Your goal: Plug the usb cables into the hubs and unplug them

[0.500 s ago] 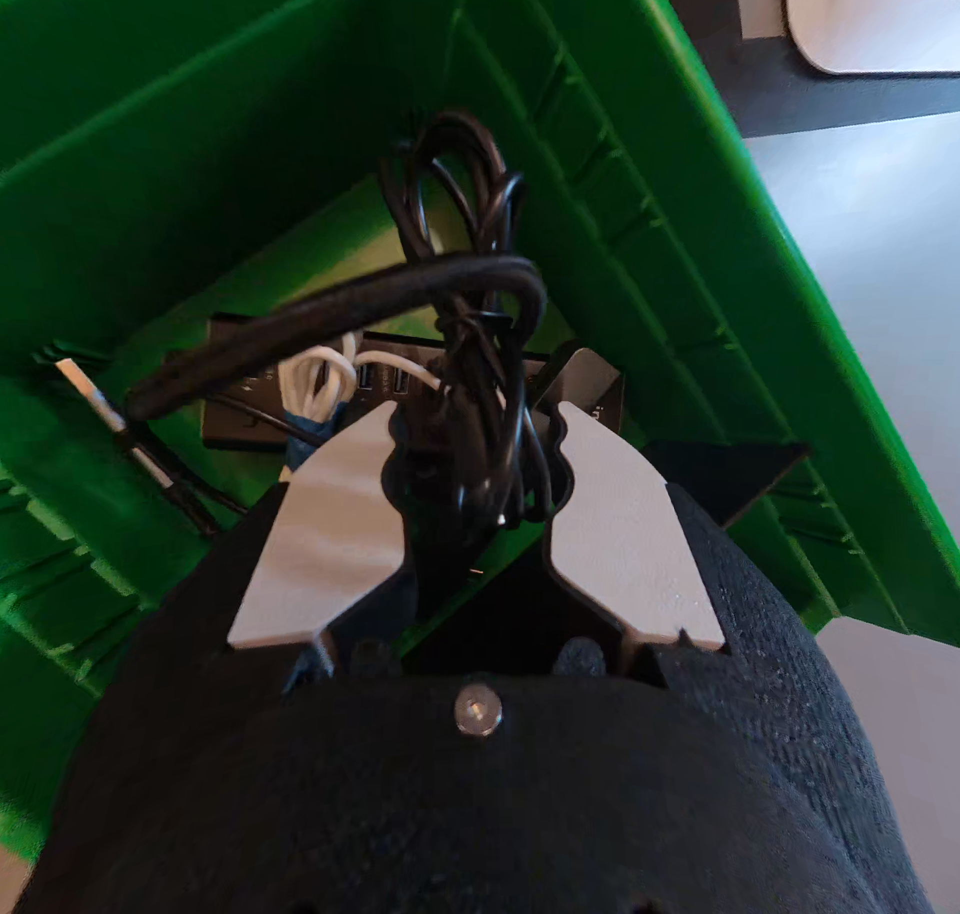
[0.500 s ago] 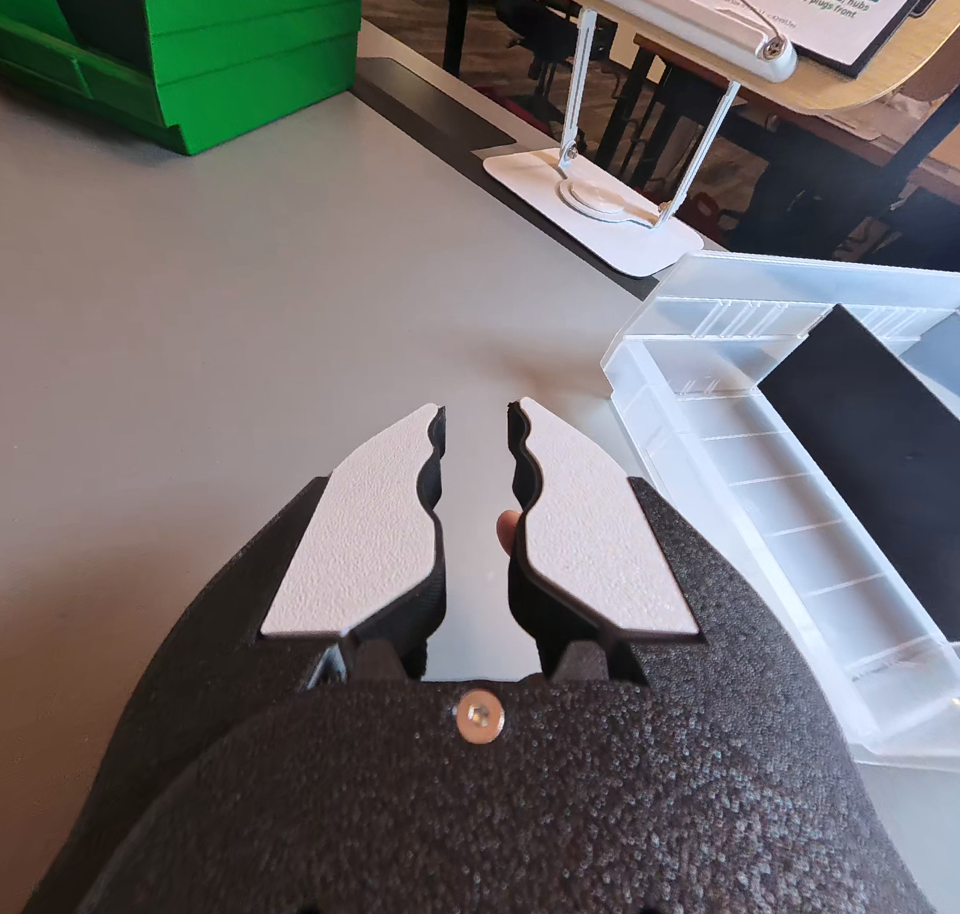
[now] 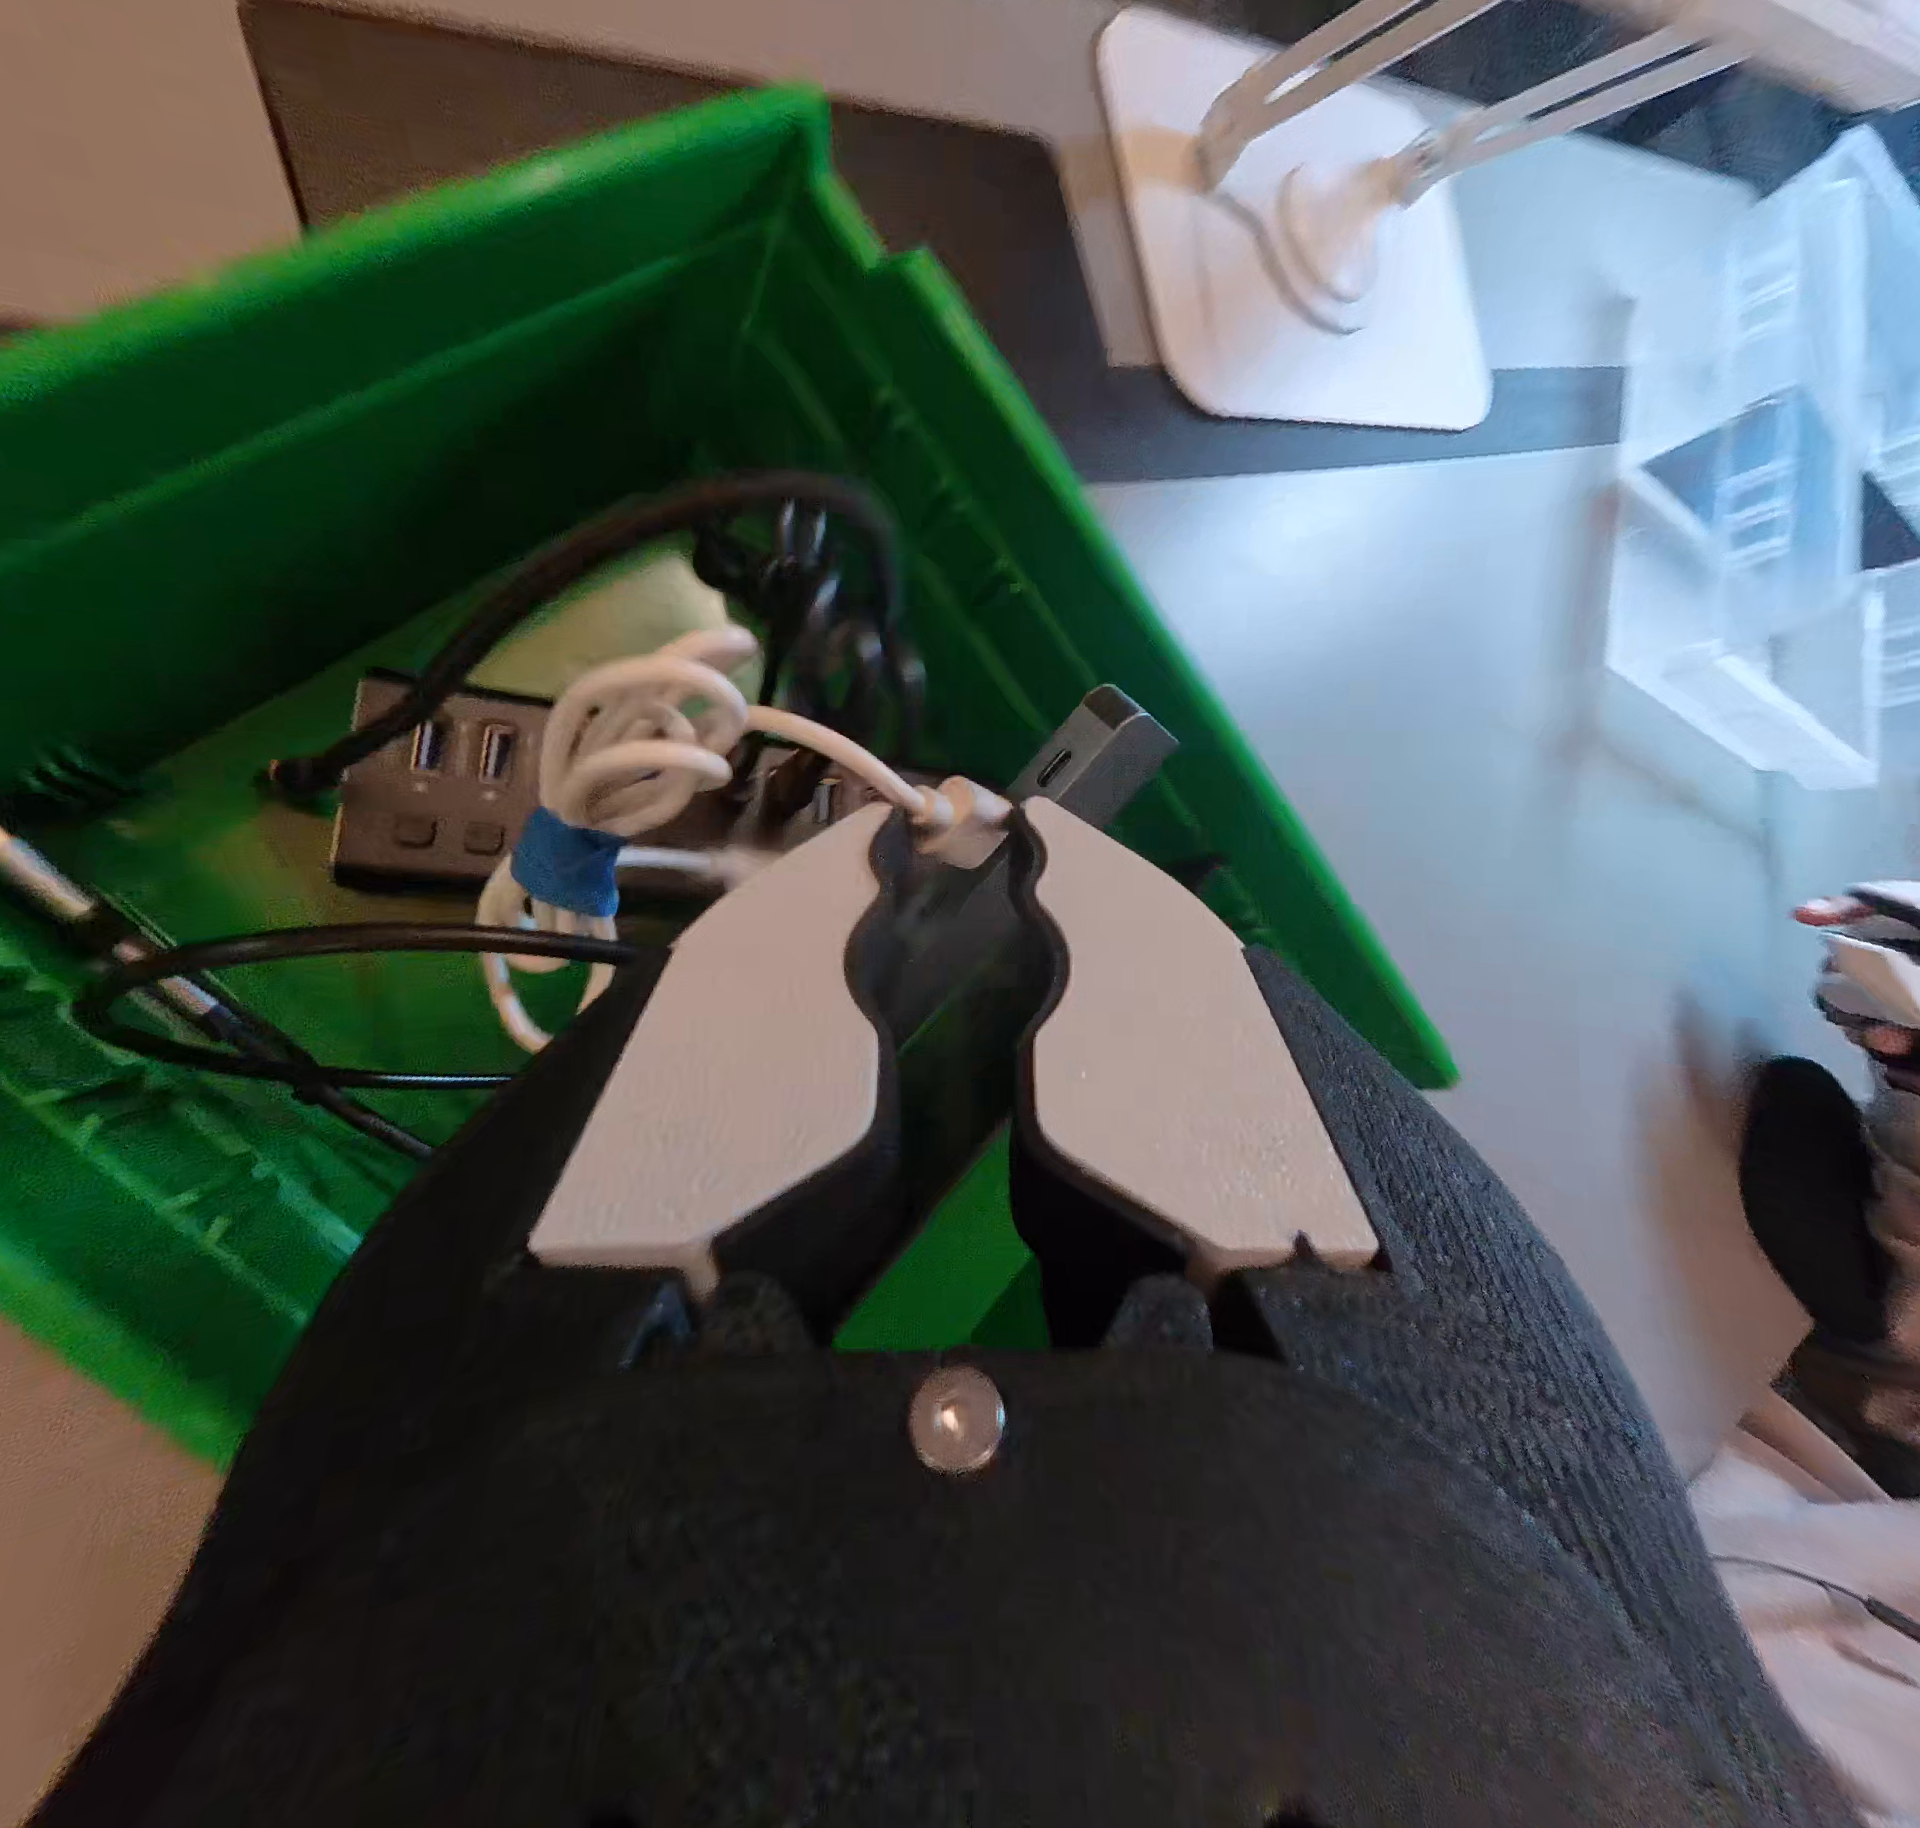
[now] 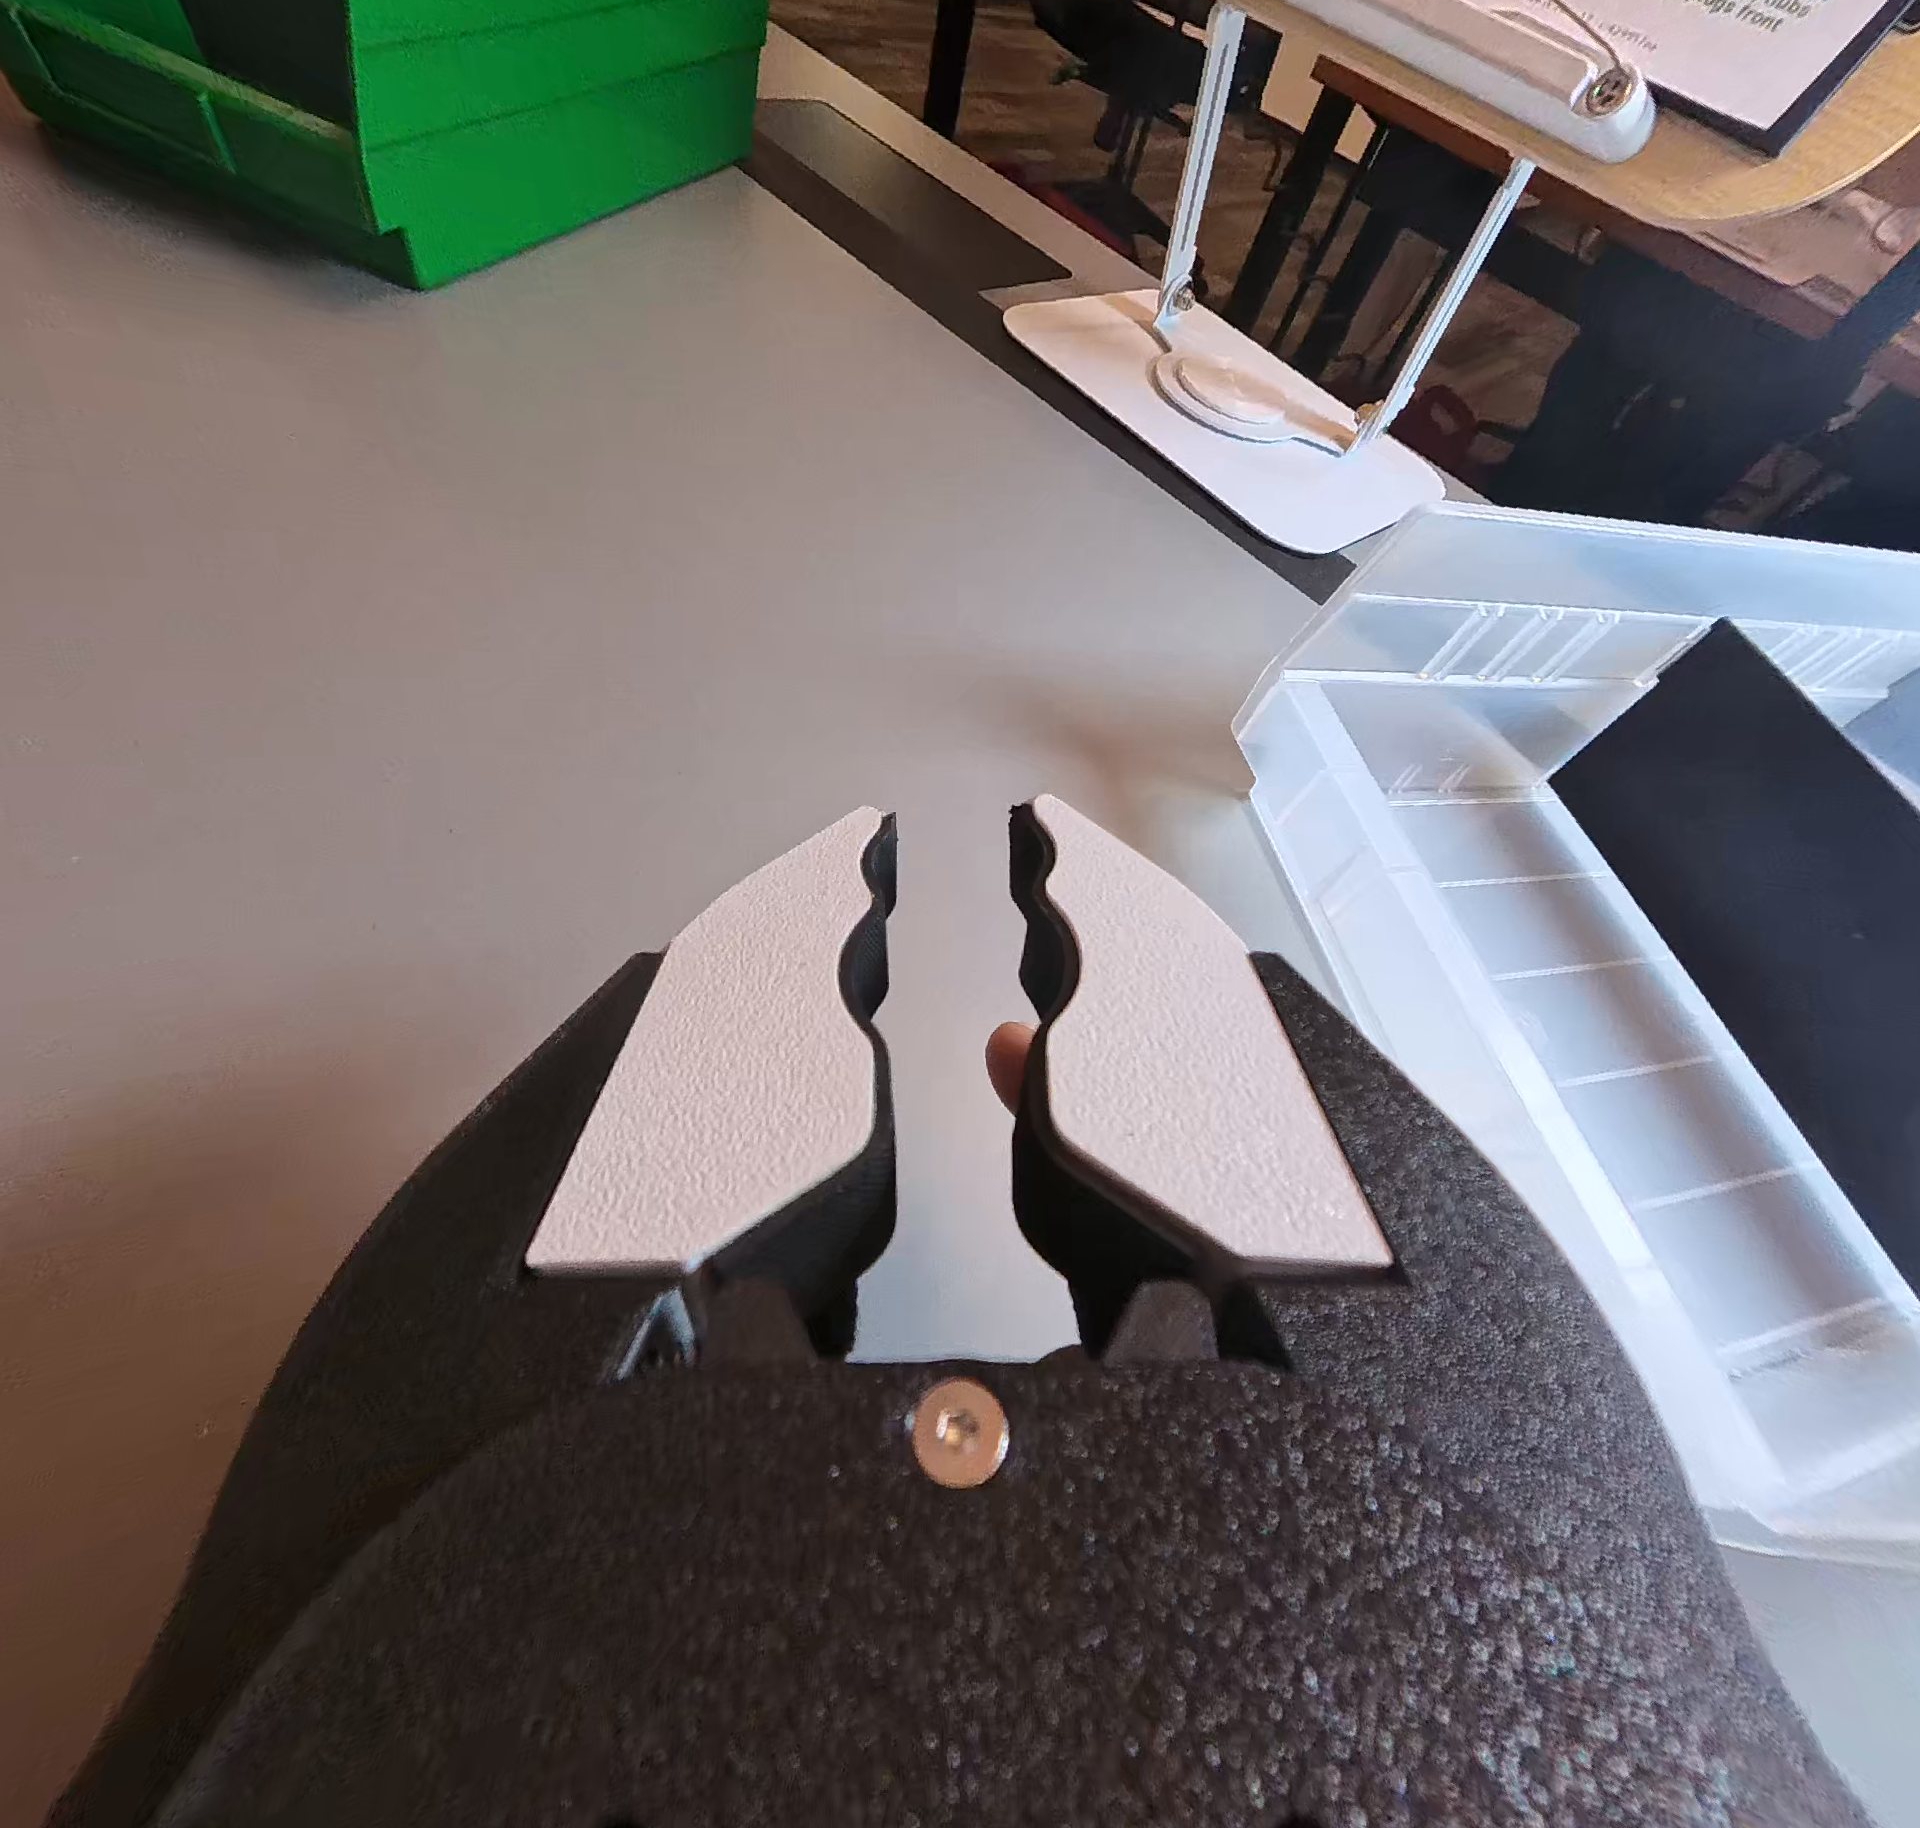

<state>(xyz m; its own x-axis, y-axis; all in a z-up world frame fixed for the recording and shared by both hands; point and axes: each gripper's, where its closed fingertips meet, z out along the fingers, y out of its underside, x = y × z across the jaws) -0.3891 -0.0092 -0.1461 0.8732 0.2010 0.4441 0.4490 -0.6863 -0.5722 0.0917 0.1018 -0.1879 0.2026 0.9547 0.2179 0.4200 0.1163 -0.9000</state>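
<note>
Grey table (image 4: pixel 520 583) is seen bearing a green bin (image 3: pixel 312 407) of cables and a black hub (image 3: pixel 436 802). Left gripper (image 3: pixel 956 822) is clamped on a grey hub (image 3: pixel 1101 755) (white cable (image 3: pixel 644 739) attached), judged mid-extraction. Right gripper (image 4: pixel 951 822) is held apart, empty; unplugging is required next.

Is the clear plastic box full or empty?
Mostly empty. The clear plastic box shows bare ribbed floor; only a black divider stands inside it.

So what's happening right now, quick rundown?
Left claw shut on grey hub with white cable attached, over green bin. Right claw open, empty, above table. Black cables tangled nearby.
</note>
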